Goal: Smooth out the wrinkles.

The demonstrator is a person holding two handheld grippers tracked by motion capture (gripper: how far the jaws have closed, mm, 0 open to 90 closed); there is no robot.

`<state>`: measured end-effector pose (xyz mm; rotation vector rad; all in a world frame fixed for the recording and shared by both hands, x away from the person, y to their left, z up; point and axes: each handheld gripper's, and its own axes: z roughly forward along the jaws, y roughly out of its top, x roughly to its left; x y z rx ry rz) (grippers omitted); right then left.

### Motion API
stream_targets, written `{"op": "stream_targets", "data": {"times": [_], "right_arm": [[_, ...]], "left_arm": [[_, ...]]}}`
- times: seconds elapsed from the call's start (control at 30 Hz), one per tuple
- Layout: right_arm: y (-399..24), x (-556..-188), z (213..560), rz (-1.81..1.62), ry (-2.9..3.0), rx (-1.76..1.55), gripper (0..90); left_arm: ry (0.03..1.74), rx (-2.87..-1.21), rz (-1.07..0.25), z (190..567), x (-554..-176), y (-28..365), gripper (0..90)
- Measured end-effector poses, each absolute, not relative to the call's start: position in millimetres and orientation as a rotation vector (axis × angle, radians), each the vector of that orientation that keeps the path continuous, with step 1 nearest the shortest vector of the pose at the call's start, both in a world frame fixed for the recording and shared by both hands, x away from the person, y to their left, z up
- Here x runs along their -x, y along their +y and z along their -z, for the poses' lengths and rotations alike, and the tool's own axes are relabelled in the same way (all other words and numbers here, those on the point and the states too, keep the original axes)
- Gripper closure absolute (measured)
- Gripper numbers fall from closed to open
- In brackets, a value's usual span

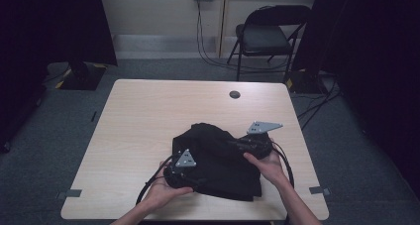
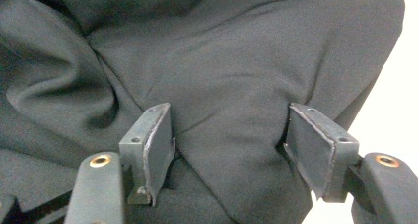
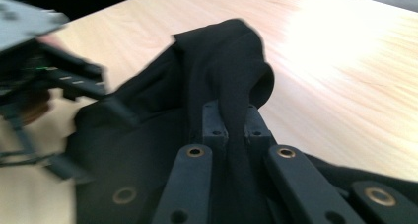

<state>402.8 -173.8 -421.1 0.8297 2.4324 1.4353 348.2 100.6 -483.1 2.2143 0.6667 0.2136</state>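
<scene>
Now: black cloth pinched on the right, straddled on the left

Right now I hold a pair of tongs in each hand over a heap of black cloth (image 1: 218, 160) that lies on the table (image 1: 148, 116), toward its near edge and a little right of the middle. The far half of the table top is bare wood, with a small round dark grommet (image 1: 234, 94) near the far edge.

My right tongs (image 3: 231, 120) are closed on a fold of the cloth. In the right gripper view the two jaws stand almost together with a ridge of fabric squeezed between them, and that ridge rises above the pads and curls over in a loop. In the high view the right tongs (image 1: 245, 144) sit at the right side of the heap, with their grey plate pointing toward the table's right edge.

My left tongs (image 2: 229, 145) are wide apart. In the left gripper view both pads press down into the cloth, one on either side of a broad smooth stretch of it, and they do not clamp it. The fabric creases a little where each pad meets it. In the high view the left tongs (image 1: 179, 171) rest on the near left part of the heap, close to the table's near edge.
</scene>
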Motion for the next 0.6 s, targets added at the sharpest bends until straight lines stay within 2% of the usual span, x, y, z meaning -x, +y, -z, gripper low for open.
{"op": "stream_targets", "data": {"times": [0.2, 0.43, 0.6], "right_arm": [[-167, -367, 425, -1.45, 2.501, -0.769, 84.3], [-159, -336, 455, -1.353, 2.622, -0.78, 84.2], [-156, -328, 473, -1.284, 2.635, -0.826, 84.0]], "left_arm": [[0.678, -2.197, -0.218, 485, -347, 101, 35.6], [0.691, -2.208, -0.251, 485, -344, 99, 35.6], [0.684, -2.224, -0.285, 485, -343, 94, 36.1]]}}
